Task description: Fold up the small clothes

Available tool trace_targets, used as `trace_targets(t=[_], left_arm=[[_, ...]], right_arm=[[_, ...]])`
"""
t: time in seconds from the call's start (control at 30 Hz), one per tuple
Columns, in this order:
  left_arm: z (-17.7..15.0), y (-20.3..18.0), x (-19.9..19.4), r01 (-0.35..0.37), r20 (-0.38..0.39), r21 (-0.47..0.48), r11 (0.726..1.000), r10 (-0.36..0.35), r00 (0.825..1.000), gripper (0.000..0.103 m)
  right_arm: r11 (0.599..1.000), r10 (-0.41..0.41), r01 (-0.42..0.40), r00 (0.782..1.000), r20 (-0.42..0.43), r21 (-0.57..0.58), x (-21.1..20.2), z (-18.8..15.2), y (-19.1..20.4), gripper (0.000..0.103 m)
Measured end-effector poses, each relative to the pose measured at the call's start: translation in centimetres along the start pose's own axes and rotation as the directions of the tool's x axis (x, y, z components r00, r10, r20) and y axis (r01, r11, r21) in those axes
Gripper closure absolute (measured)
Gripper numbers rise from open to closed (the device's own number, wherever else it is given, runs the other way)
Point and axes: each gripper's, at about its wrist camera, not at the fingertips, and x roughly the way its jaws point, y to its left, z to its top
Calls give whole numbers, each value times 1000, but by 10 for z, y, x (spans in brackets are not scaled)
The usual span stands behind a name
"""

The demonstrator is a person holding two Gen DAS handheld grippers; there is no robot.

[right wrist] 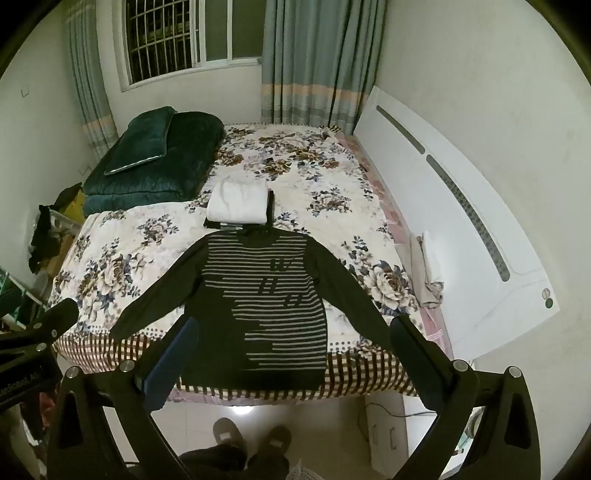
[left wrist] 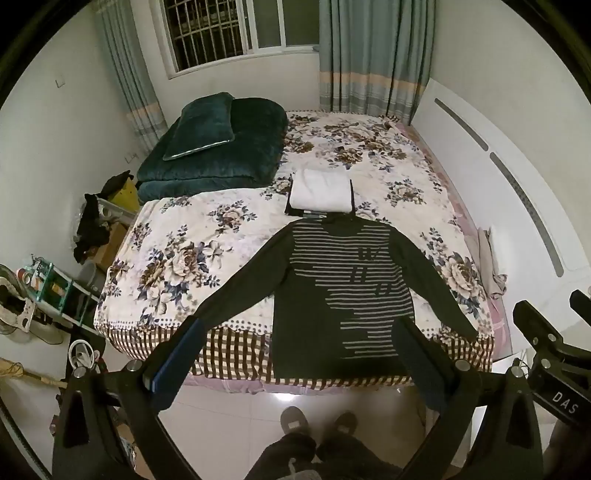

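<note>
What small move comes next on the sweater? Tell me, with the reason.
Probably lower the left gripper to the left sleeve cuff and pinch it. The sweater lies flat on the bed, sleeves spread, unfolded; both grippers hang open above it, holding nothing.

A bed [left wrist: 207,236] with a floral sheet fills the middle of the room. At its far left corner lies a folded green quilt [left wrist: 236,155] with a green pillow [left wrist: 201,125] on top; beyond the bed are a barred window [left wrist: 221,29] and grey-green curtains [left wrist: 373,55]. A white headboard [left wrist: 480,192] runs along the bed's right side, and cluttered shelves [left wrist: 48,288] stand to its left.
</note>
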Motion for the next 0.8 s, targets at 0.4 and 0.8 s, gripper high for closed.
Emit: trace_targets(t=[0.4, 0.8], left_arm=[[0, 0, 0, -1, 1, -1, 1000, 1, 1000, 0], [0, 0, 0, 1, 1, -2, 1000, -1, 1000, 0]], right_arm=[[1000, 7, -7, 1000, -8, 2, 1, 0, 0, 0], [1000, 7, -7, 1000, -8, 0, 2, 3, 6, 0]])
